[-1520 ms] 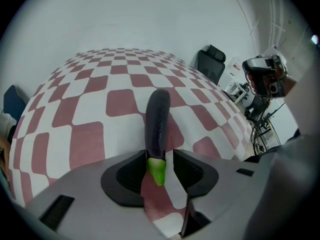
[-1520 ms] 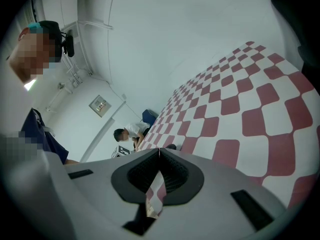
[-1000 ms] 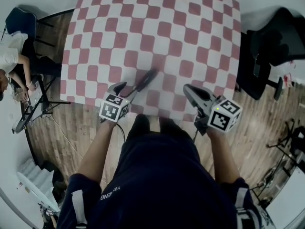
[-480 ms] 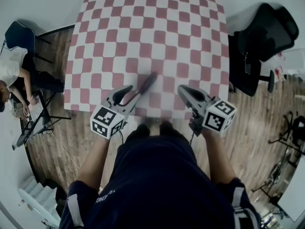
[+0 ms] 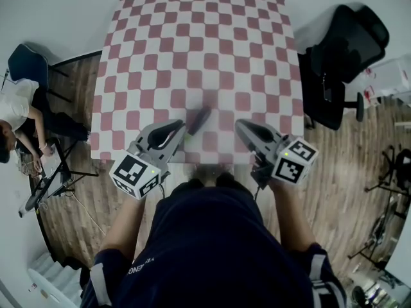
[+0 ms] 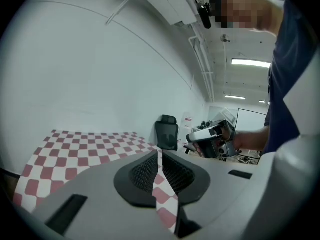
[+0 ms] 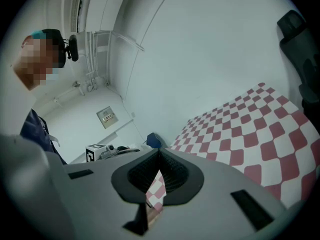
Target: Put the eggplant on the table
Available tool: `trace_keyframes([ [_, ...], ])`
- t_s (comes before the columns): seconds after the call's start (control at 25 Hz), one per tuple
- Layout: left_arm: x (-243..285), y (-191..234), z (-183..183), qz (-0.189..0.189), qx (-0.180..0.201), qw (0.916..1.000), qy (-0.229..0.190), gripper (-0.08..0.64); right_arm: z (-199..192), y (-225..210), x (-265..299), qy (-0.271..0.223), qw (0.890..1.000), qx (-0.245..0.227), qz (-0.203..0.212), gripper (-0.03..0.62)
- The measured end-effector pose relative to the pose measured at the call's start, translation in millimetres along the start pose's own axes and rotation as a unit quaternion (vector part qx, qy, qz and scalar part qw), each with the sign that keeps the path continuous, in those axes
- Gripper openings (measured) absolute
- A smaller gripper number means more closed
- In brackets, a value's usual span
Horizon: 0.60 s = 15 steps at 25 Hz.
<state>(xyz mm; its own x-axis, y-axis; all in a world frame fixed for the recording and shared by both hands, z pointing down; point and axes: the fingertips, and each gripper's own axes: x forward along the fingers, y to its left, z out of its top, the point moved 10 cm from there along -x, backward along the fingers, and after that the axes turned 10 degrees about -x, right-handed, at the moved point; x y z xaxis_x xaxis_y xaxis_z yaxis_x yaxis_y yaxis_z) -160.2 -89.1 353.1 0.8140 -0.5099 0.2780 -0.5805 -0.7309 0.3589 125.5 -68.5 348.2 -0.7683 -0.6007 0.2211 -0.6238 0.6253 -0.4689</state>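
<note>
**Eggplant down on table, both claws empty**

- The eggplant (image 5: 198,120) lies on the checked table (image 5: 192,37), close to the front edge and roughly centred. It sits on a diagonal, far end pointing away and to the right.
- Neither claw holds it. From the head view its near end shows just beside the left claw's tip; I can't tell whether they touch.
- Left claw (image 5: 181,126): the jaws are closing and nearly together. In its own view only a thin slit is left between the pads (image 6: 142,175). Checked cloth shows through the slit and nothing is in between.
- Right claw (image 5: 240,125): the jaws are together at the tips and grip nothing. Its own view shows a sliver of cloth through the gap lower down between the pads (image 7: 175,175).
- The person holds both claws side by side over the near edge of the table, pointing across it. The eggplant is between them, closer to the left one.
- Each claw's own view also catches the other one off to the side.
- A black office chair (image 5: 347,43) stands right of the table on the wood floor (image 5: 340,165).
- A seated person (image 5: 16,98) is over at the left of the room, well apart from the table.
</note>
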Motion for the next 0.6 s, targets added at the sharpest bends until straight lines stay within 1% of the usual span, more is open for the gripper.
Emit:
trace_keyframes([
  [0.08, -1, -4, 6, -0.010, 0.001, 0.9999, -0.009, 0.043, 6, 7, -2, -0.009, 1.000, -0.014, 0.000, 0.017],
  [0.24, 1, -9, 15, -0.027, 0.006, 0.9996, -0.011, 0.037, 14, 16, -3, -0.014, 0.999, -0.039, -0.001, 0.017],
  [0.36, 4, -12, 16, -0.034, 0.006, 0.9993, -0.013, 0.034, 14, 19, -5, -0.015, 0.999, -0.046, 0.002, 0.017],
  [0.6, 7, -17, 12, -0.035, 0.003, 0.9993, -0.010, 0.034, 12, 20, -9, -0.013, 0.999, -0.052, 0.005, 0.017],
])
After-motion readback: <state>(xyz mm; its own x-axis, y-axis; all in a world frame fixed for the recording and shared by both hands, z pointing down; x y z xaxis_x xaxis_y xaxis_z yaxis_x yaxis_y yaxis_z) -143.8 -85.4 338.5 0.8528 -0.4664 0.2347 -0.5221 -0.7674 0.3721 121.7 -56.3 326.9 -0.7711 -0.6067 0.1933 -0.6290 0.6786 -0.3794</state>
